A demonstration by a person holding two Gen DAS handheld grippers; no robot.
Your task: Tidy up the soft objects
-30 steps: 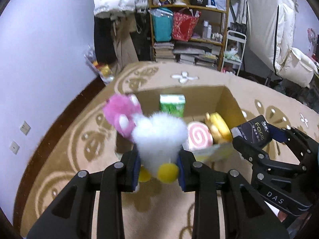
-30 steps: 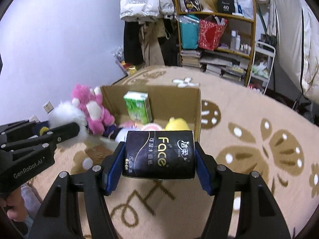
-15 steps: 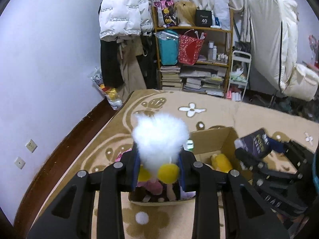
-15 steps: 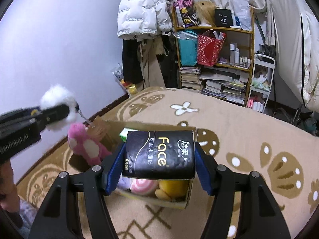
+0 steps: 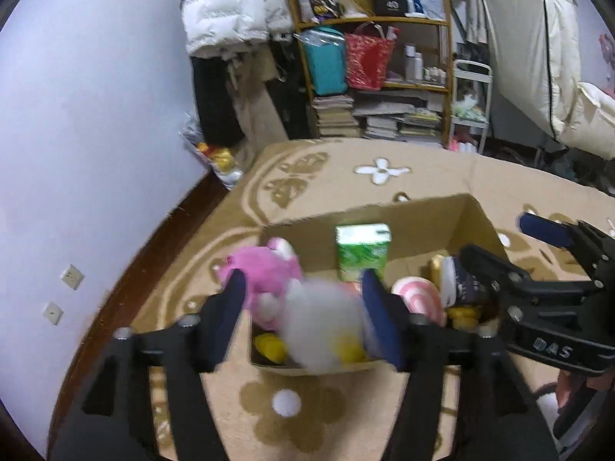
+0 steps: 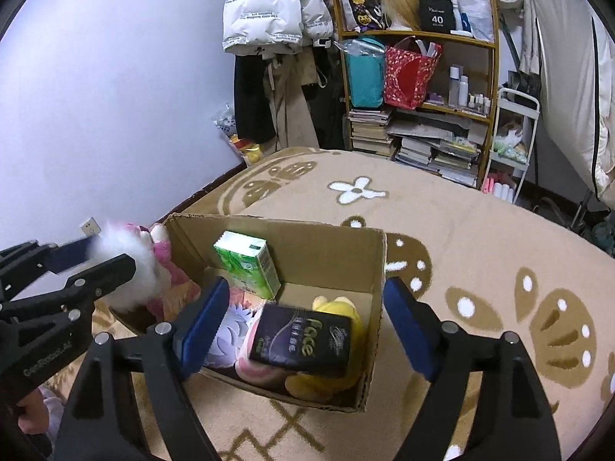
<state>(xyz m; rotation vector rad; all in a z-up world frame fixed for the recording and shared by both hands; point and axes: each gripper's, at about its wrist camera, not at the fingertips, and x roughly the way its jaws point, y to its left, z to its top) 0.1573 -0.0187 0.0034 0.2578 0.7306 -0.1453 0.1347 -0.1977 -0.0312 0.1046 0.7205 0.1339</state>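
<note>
Beige patterned rug (image 6: 442, 230): jaws of both grippers opening as the black "Face" tissue pack (image 6: 301, 340) lies slanted in the cardboard box (image 6: 378, 307), white plush (image 5: 323, 326) loose between the left pair.

A pale lavender wall (image 6: 115, 96) fills the left of the frame, above a dark wooden floor (image 5: 127, 288) and a beige patterned carpet (image 6: 480, 249). At upper centre, a cluttered wooden shelf (image 6: 423, 77) holds books and bags beside a hanging white puffer jacket (image 6: 269, 4).
</note>
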